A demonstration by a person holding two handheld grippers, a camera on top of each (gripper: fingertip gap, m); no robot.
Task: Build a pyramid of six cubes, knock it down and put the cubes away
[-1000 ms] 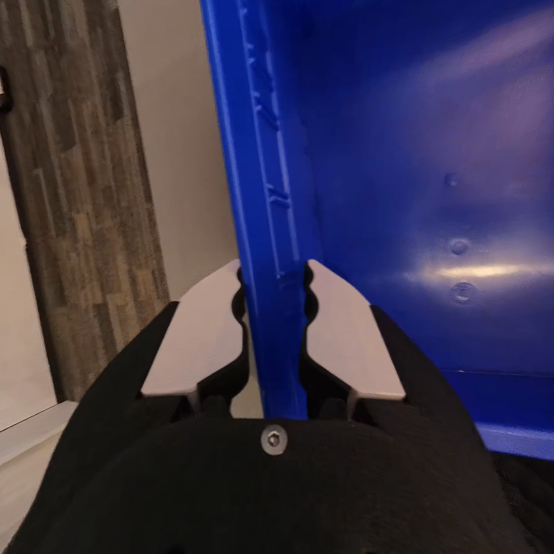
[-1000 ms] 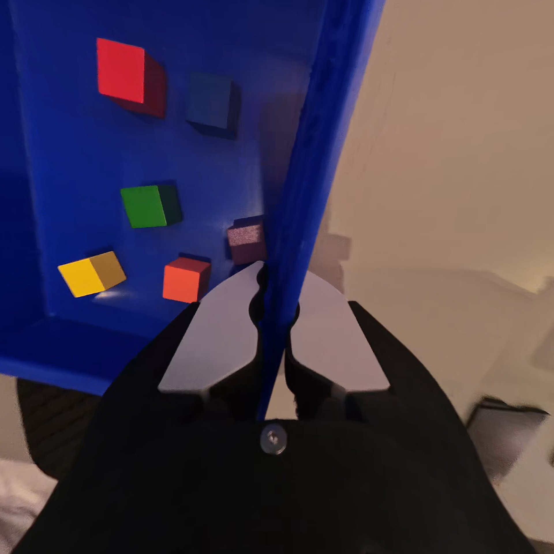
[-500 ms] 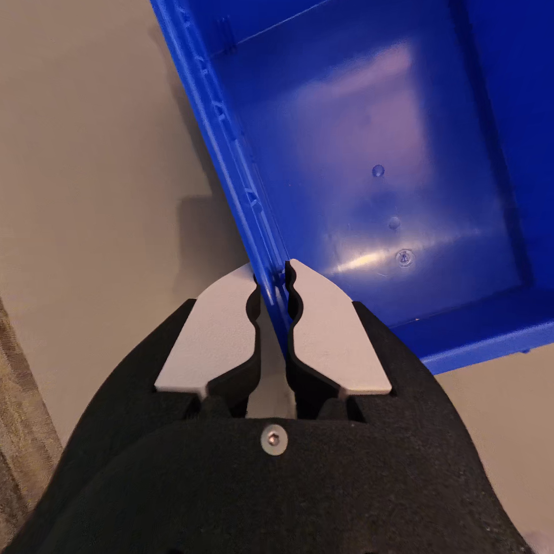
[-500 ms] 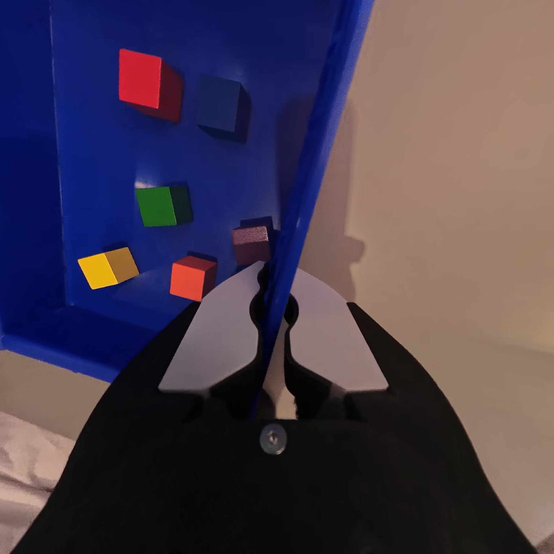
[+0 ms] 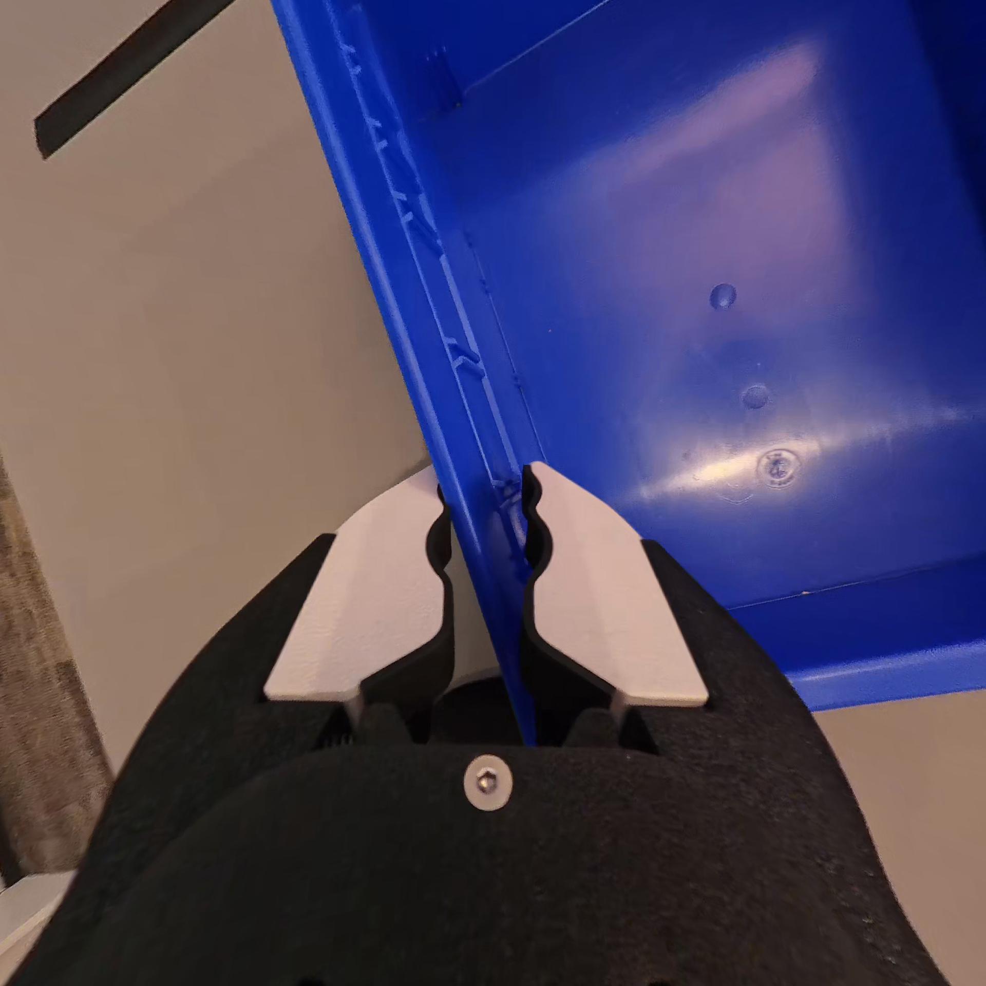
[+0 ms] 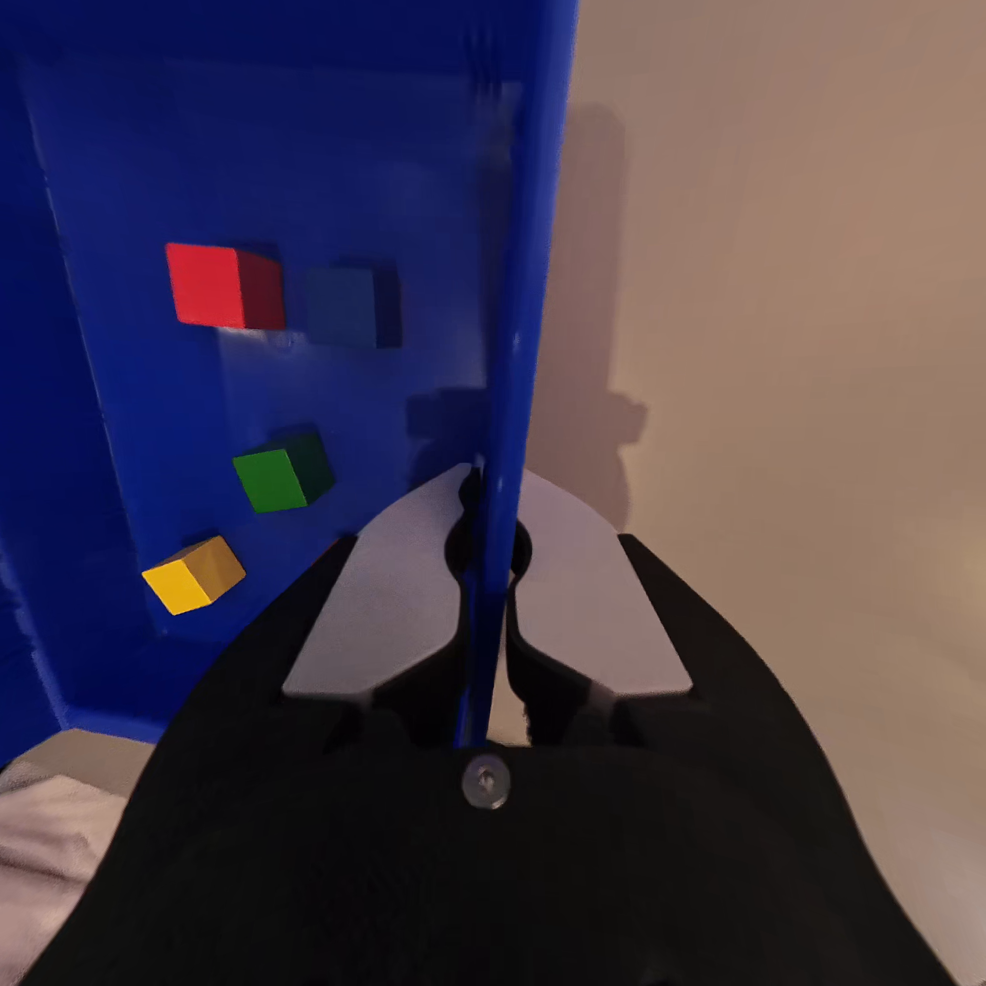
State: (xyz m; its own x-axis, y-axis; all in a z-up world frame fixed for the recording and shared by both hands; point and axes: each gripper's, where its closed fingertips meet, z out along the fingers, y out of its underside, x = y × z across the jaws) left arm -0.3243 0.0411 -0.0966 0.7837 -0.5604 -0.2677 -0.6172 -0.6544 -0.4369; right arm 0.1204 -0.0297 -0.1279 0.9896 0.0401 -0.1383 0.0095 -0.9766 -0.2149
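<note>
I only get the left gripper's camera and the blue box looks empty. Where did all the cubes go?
Observer: They are in the blue box, at the end that the right wrist view shows.
Operator: Which colours can you see?
Observer: A red cube, a dark blue cube, a green cube and a yellow cube show clearly; the right gripper hides that corner.
Operator: Is the other gripper holding the box too?
Observer: Yes, the right gripper is shut on the box's side wall, one finger inside, one outside.
</note>
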